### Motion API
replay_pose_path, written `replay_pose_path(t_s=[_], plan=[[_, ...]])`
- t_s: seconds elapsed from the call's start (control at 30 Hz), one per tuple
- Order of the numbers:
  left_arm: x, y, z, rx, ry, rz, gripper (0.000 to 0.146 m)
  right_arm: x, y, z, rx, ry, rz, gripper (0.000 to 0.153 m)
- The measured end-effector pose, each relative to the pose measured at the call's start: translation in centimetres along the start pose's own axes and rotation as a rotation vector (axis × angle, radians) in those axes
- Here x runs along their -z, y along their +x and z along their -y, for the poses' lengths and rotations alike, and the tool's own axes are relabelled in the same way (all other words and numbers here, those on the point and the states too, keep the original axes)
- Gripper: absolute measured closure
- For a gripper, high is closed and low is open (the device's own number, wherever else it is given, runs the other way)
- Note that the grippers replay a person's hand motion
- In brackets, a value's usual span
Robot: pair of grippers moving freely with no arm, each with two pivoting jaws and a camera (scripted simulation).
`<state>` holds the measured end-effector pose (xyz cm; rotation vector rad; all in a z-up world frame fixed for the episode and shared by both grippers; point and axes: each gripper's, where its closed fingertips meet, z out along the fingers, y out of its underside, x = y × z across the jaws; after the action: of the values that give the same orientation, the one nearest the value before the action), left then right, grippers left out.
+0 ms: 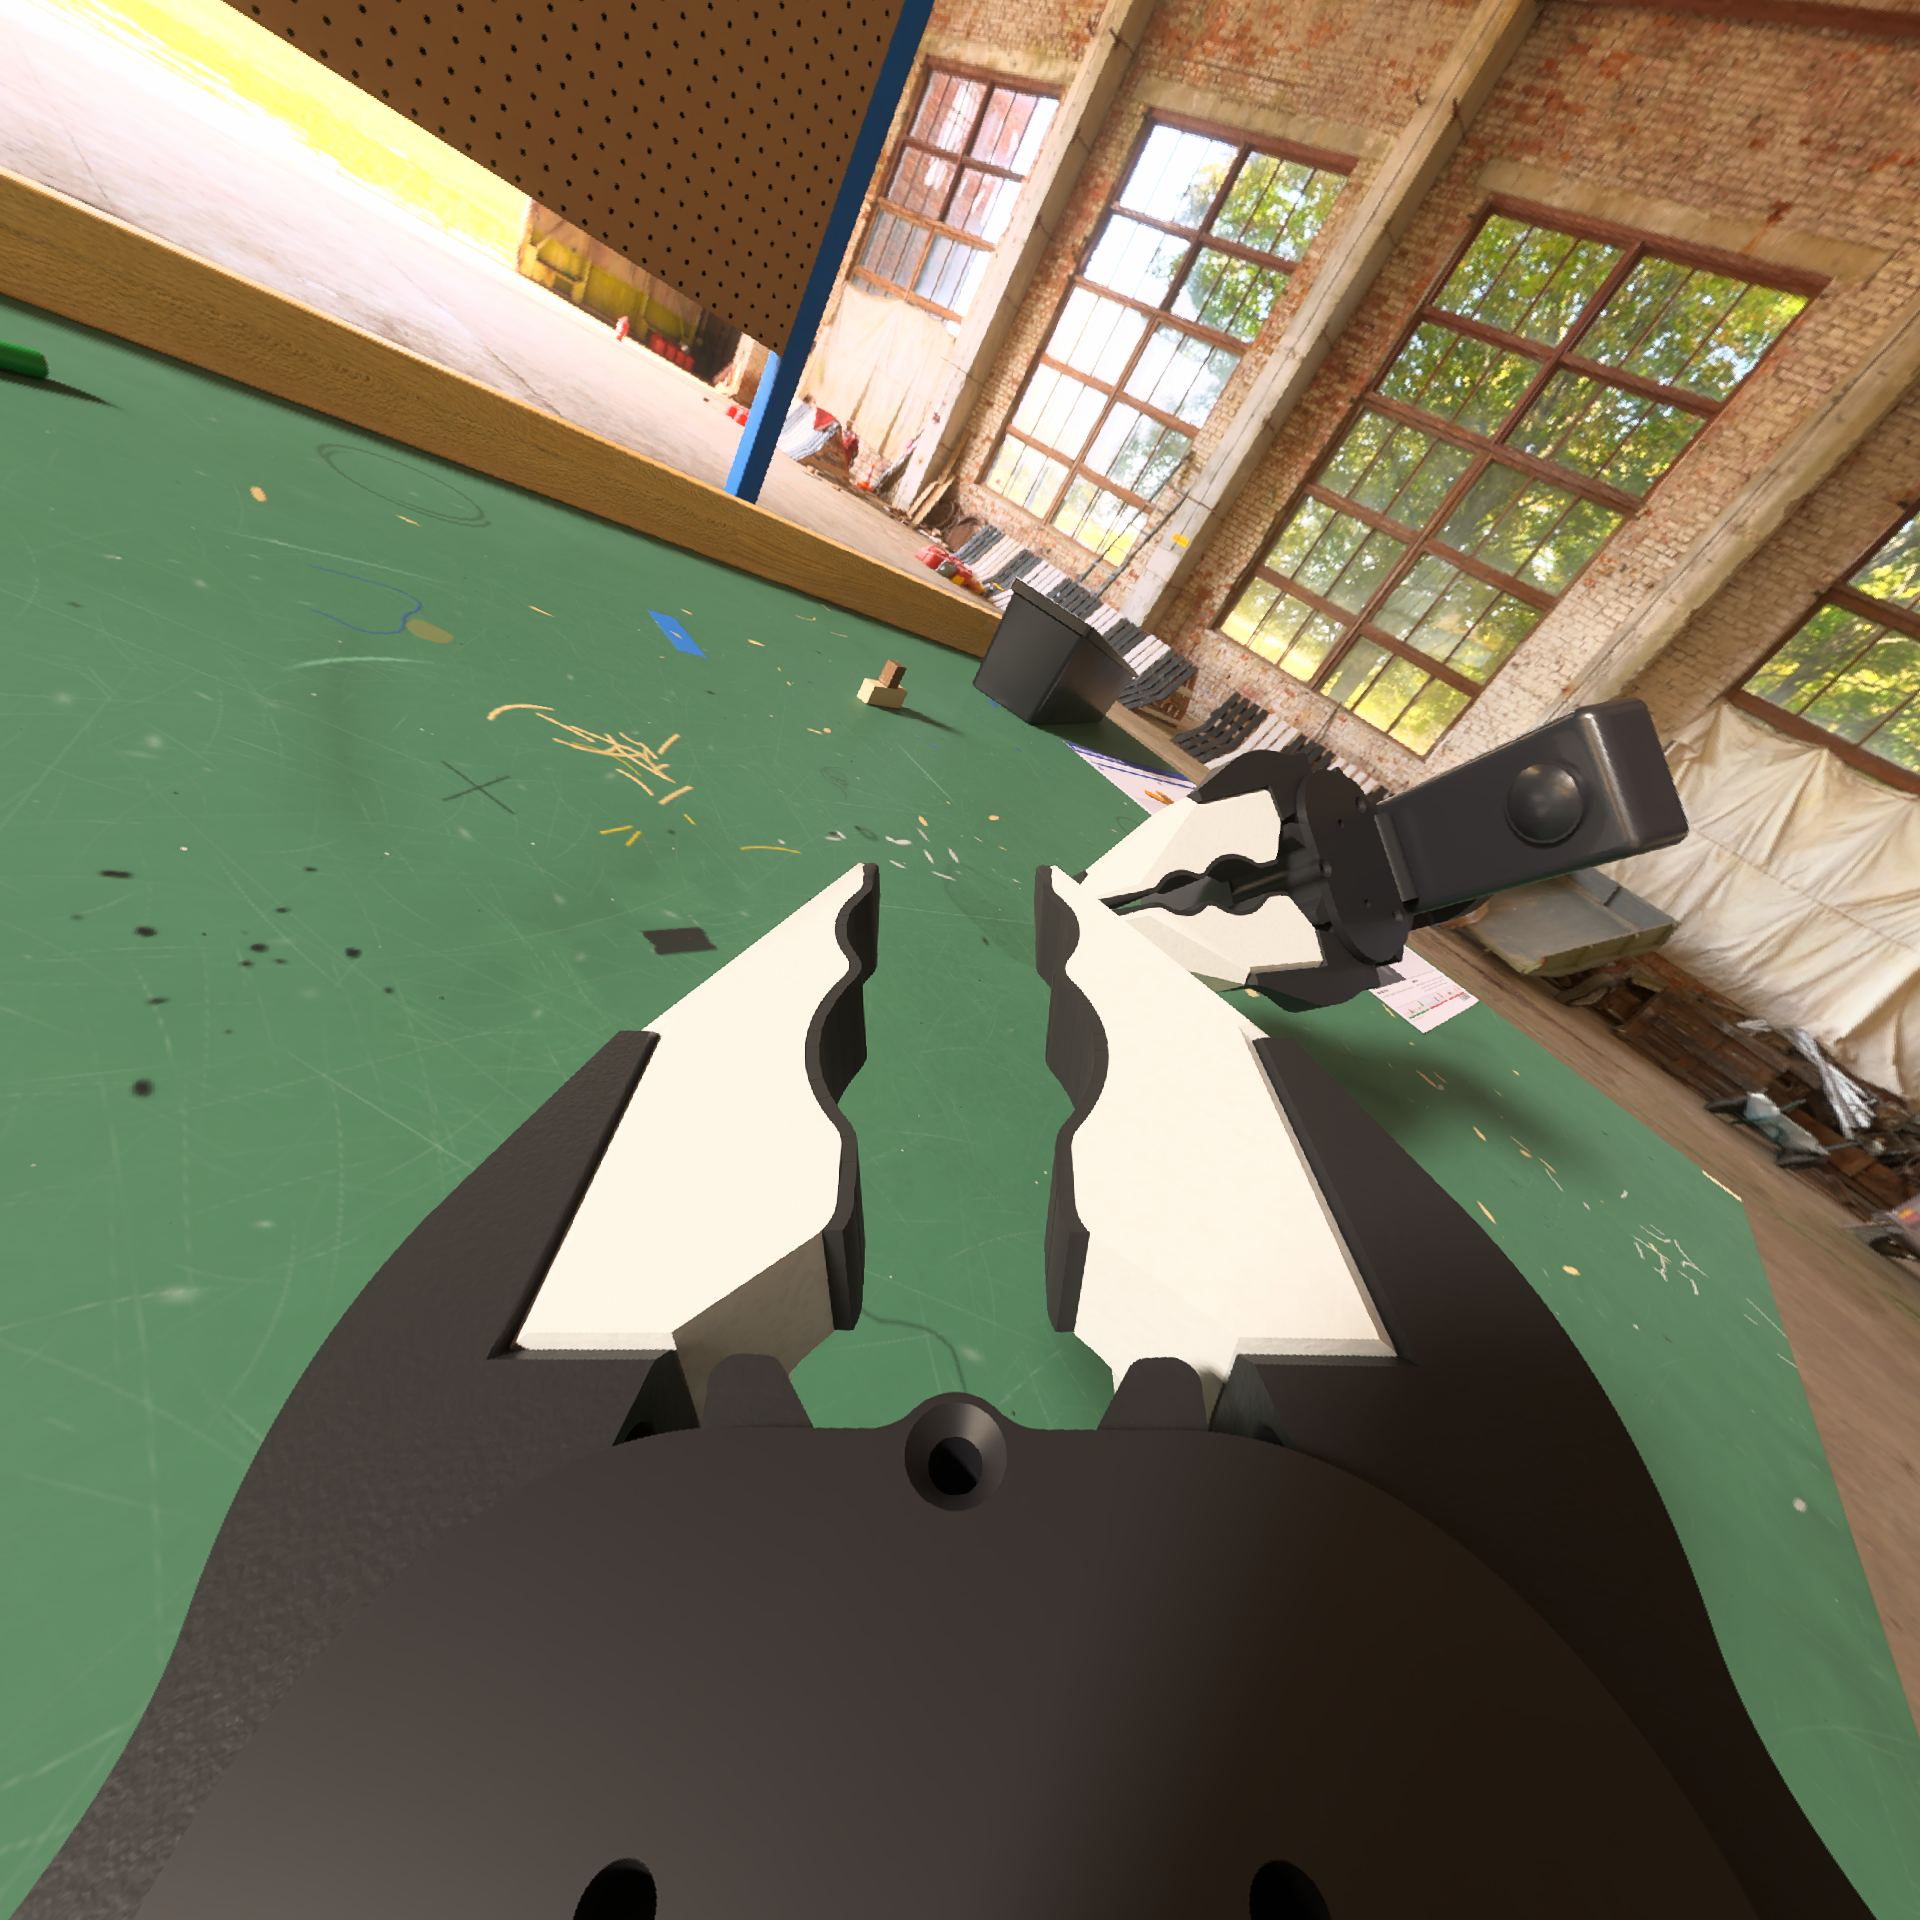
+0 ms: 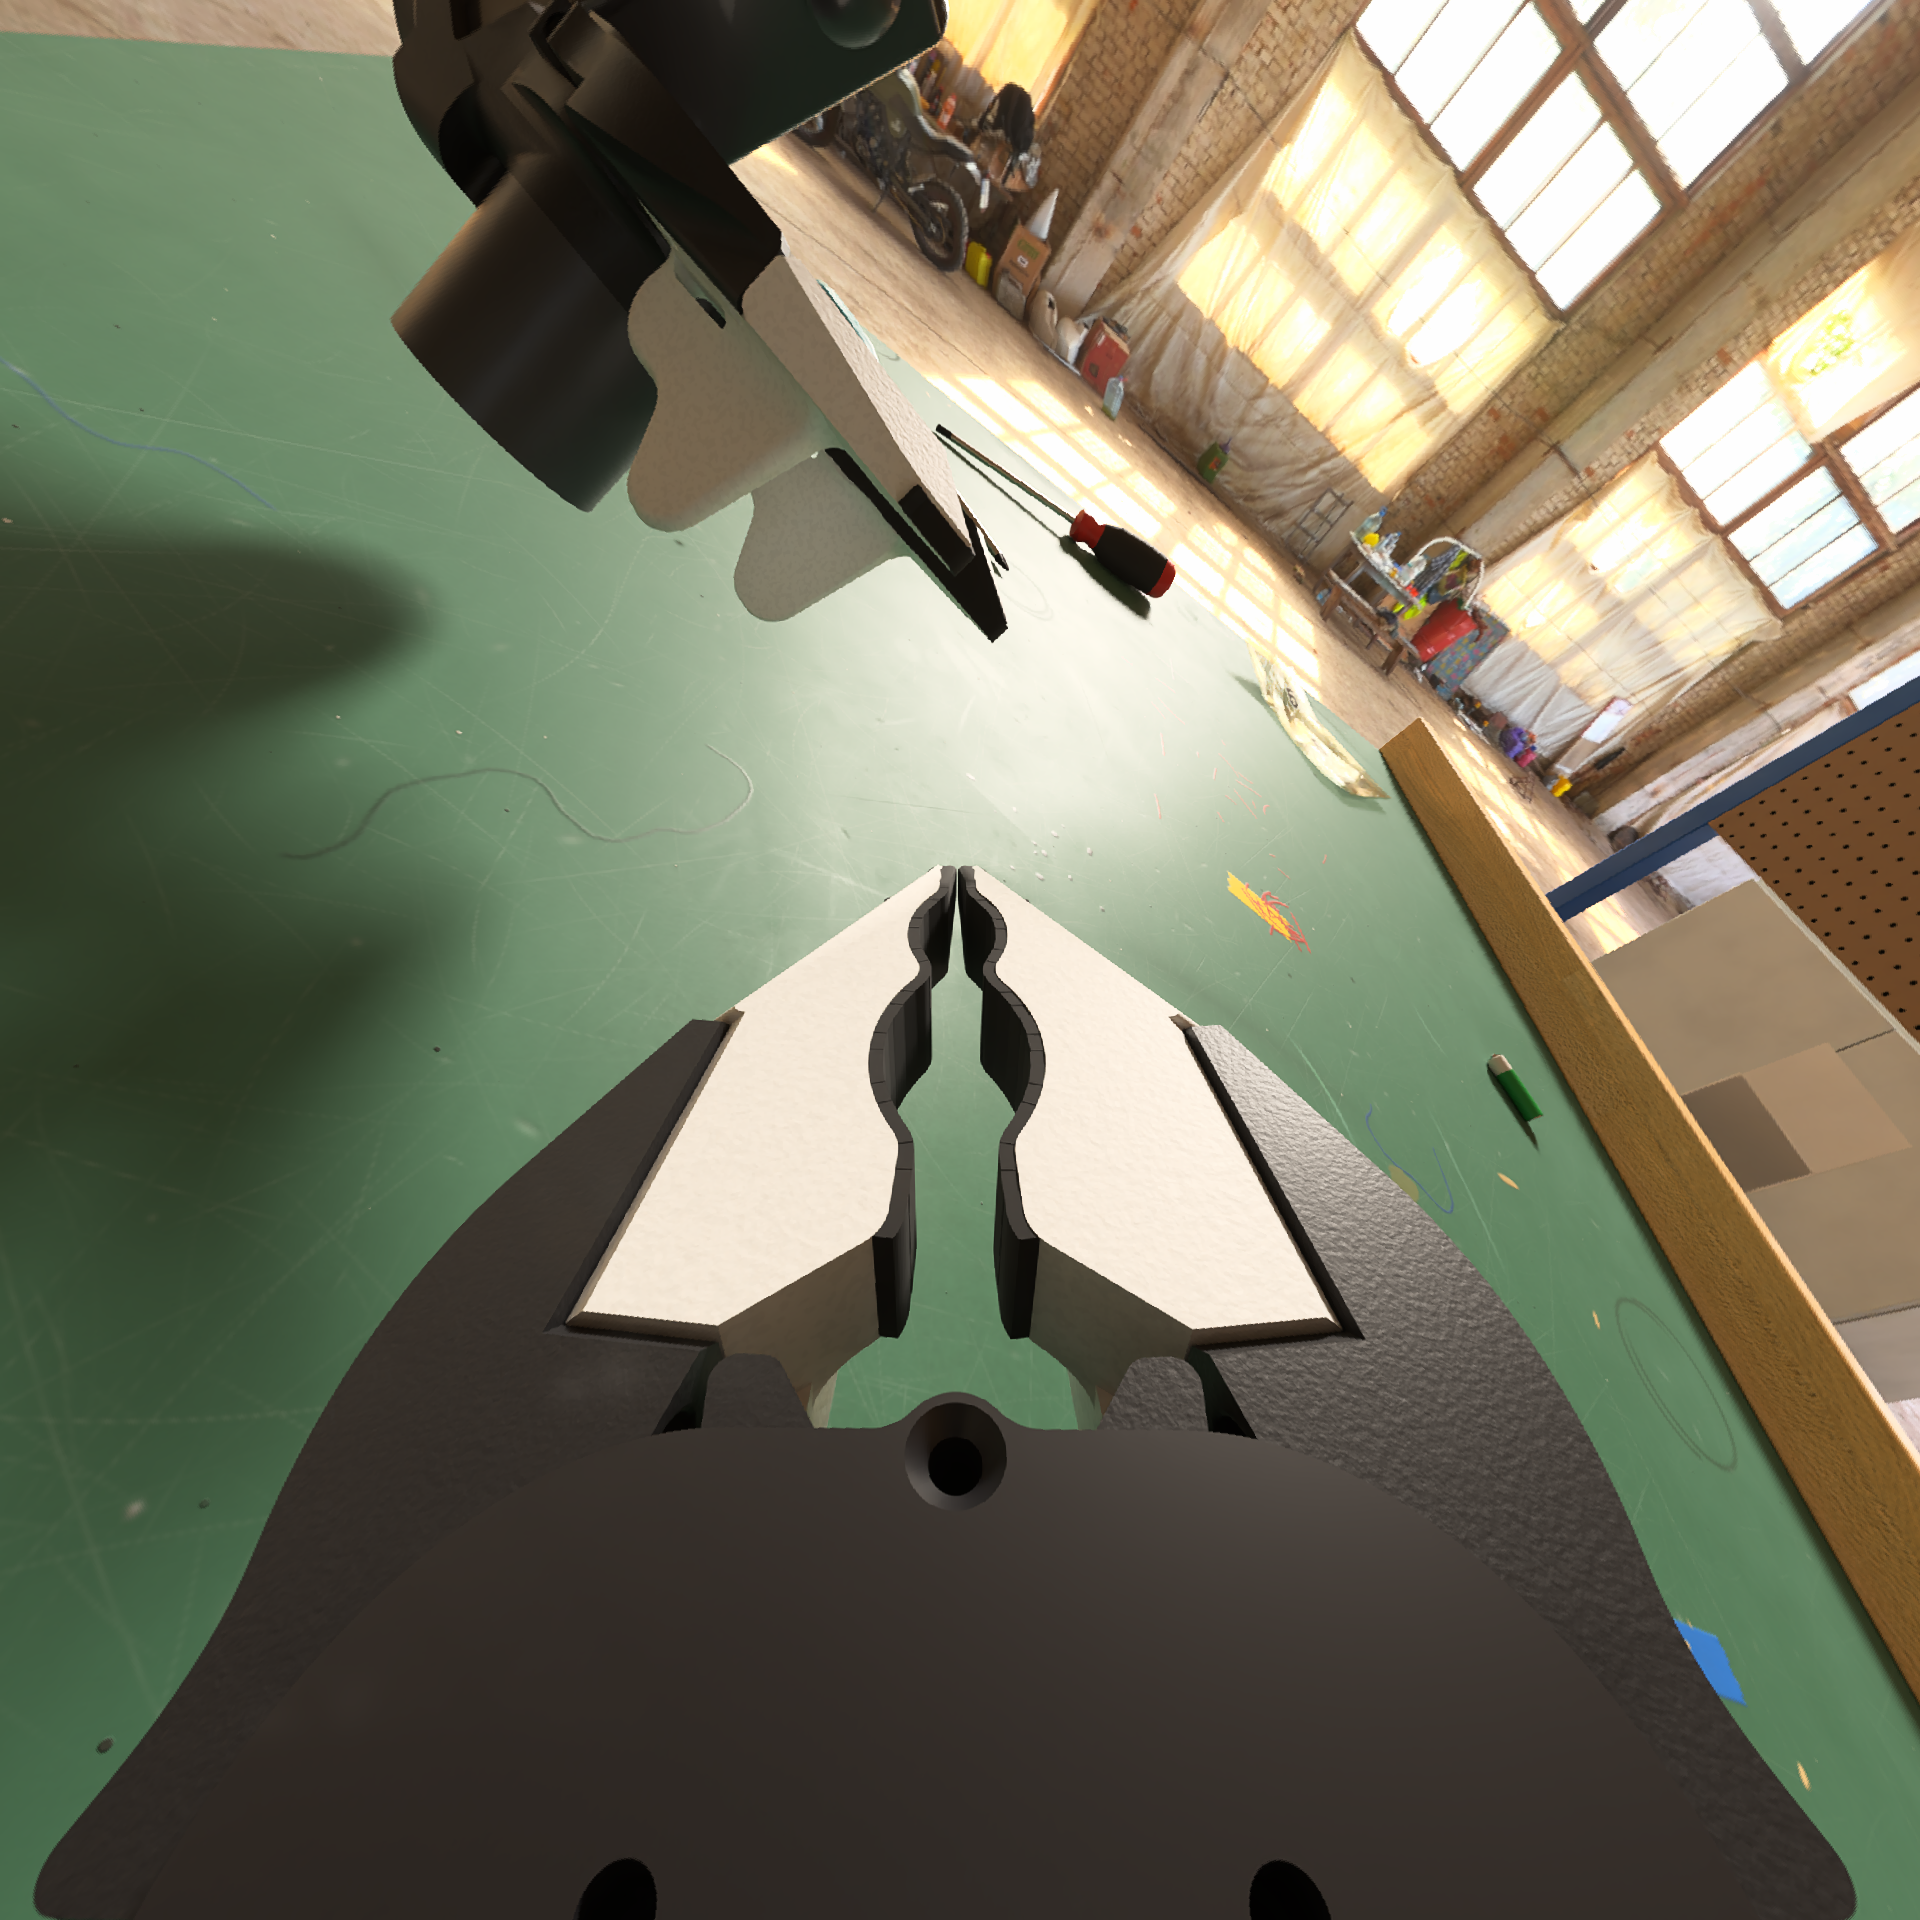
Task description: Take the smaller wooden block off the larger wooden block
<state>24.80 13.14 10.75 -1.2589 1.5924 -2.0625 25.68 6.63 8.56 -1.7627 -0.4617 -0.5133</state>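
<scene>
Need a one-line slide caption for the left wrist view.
Open left gripper above the green mat, far from the smaller wooden block atop the larger wooden block.

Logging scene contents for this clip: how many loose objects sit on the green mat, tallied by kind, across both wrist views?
Wooden blocks: 2, smaller wooden block stacked on larger wooden block
Dark bin: 1
Screwdriver: 1
Green marker: 1
Total: 5

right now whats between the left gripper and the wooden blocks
In the left wrist view, only bare green mat with paint flecks lies between the left gripper and the stacked wooden blocks.
</scene>
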Motion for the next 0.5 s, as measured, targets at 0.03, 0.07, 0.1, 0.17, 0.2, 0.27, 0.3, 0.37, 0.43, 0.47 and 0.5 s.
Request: replay_pose_path(t_s=[0.03, 0.07, 0.1, 0.17, 0.2, 0.27, 0.3, 0.37, 0.43, 0.47, 0.5], plan=[[0.0, -0.01, 0.01, 0.001, 0.0, 0.0, 0.116, 0.0, 0.0, 0.0, 0.0, 0.0, 0.0, 0.152], [0.01, -0.02, 0.01, 0.003, 0.001, 0.0, 0.116, 0.0, 0.0, 0.0, -0.001, 0.0, 0.0, 0.152], [0.01, -0.03, 0.02, 0.004, 0.001, 0.0, 0.116, 0.0, 0.01, -0.01, -0.001, -0.001, 0.0, 0.152], [0.01, -0.04, 0.01, 0.005, -0.001, 0.0, 0.116, 0.01, 0.01, -0.03, -0.002, -0.003, 0.001, 0.152], [0.0, -0.04, 0.0, 0.005, -0.001, 0.0, 0.116, 0.01, 0.01, -0.04, -0.003, -0.004, 0.001, 0.152], [0.0, -0.04, -0.02, 0.005, -0.002, 0.0, 0.116, 0.01, -0.01, -0.07, -0.004, -0.007, 0.003, 0.152], [0.0, -0.04, -0.03, 0.006, -0.003, 0.0, 0.116, 0.02, -0.02, -0.08, -0.003, -0.009, 0.004, 0.152], [0.0, -0.05, -0.04, 0.006, -0.003, 0.0, 0.116, 0.05, -0.05, -0.06, -0.002, -0.011, 0.006, 0.152], [0.01, -0.09, -0.02, 0.005, -0.003, 0.002, 0.116, 0.12, -0.06, 0.0, 0.0, -0.013, 0.007, 0.152], [0.03, -0.11, -0.01, 0.004, -0.003, 0.003, 0.116, 0.18, -0.07, 0.02, 0.003, -0.016, 0.008, 0.152], [0.04, -0.14, 0.01, 0.004, -0.002, 0.004, 0.116, 0.28, -0.12, 0.02, 0.005, -0.02, 0.01, 0.152]])
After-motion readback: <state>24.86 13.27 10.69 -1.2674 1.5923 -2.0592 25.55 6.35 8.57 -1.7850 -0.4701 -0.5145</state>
